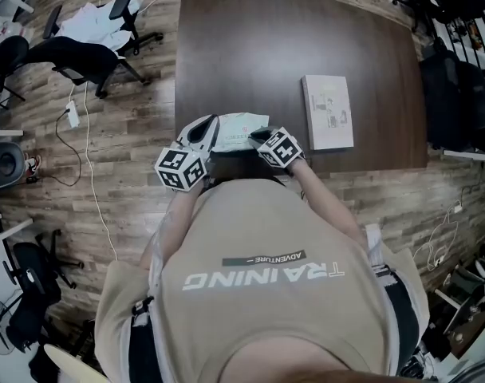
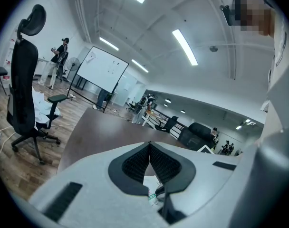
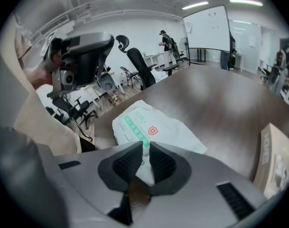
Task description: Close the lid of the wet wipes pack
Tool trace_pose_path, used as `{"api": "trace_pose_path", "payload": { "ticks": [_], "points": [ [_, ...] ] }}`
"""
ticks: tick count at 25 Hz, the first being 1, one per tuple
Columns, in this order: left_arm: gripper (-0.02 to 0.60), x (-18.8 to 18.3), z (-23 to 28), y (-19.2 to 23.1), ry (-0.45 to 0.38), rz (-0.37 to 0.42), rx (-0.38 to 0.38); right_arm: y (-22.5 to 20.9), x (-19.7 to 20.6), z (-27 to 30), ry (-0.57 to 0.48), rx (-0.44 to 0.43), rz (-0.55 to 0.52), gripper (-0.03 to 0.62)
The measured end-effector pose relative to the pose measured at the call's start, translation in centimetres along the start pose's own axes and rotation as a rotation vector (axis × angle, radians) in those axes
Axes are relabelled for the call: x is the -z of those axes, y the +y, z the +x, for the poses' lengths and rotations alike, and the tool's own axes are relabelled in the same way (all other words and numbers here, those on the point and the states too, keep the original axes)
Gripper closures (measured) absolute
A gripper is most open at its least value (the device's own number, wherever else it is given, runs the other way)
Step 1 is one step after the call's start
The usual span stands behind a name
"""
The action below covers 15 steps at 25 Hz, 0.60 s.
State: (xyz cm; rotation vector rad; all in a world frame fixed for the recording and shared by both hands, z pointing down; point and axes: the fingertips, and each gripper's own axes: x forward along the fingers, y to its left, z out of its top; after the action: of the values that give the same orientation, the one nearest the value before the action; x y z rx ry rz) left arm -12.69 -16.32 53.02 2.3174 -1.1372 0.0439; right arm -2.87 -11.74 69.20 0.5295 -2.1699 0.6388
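- On the dark table (image 1: pixel 250 46), flat at its near edge and just in front of the person's beige shirt (image 1: pixel 258 278): the wet wipes pack (image 1: pixel 241 128) — white, with green print and a small red shield mark.
- At the pack's left end, the left gripper (image 1: pixel 209 126), close to level and clenched: pad tips pressed together, with only a scrap of the pack's print peeping through the gap beneath them in the left gripper view.
- Right gripper (image 3: pixel 144 148) tilted steeply down over the pack's near right corner, not clamped — jaws a narrow slit apart, the pack's white film showing in that slit; pads perhaps brushing the film, too close in to tell.
- Seen from the right gripper view, the pack's printed top stretching away from the jaws, a green stripe along it, the left gripper beyond its far end.
- To the right of the pack, well apart and also on the table: a flat pale box (image 1: pixel 328 112), long side running away from the person.
- Left of the table, on the wood-plank floor (image 1: pixel 131 134): black office chairs (image 1: pixel 83 54), one draped with something white, a cable (image 1: pixel 87 158) trailing nearby.
- Far across the room, a whiteboard (image 2: pixel 101 72) on a stand, under long ceiling lights (image 2: pixel 185 46).
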Motion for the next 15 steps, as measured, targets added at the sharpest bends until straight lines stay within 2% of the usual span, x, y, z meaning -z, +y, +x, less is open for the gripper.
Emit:
{"api": "trace_pose_path", "payload": {
  "ticks": [2,5,9,15],
  "points": [
    [0.571,0.5,-0.1,0.1,0.003,0.002,-0.001,0.1,0.2,0.3,0.037,0.023,-0.045,0.546],
    [0.571,0.9,-0.2,0.4,0.001,0.005,-0.003,0.0,0.2,0.4,0.049,0.022,-0.019,0.55],
    [0.571,0.7,0.0,0.5,-0.012,0.01,0.005,0.1,0.0,-0.1,0.067,0.044,-0.064,0.579],
    [0.571,-0.1,-0.2,0.8,-0.037,0.006,0.004,0.4,-2.4,-1.1,0.019,0.03,-0.065,0.58]
  ]
}}
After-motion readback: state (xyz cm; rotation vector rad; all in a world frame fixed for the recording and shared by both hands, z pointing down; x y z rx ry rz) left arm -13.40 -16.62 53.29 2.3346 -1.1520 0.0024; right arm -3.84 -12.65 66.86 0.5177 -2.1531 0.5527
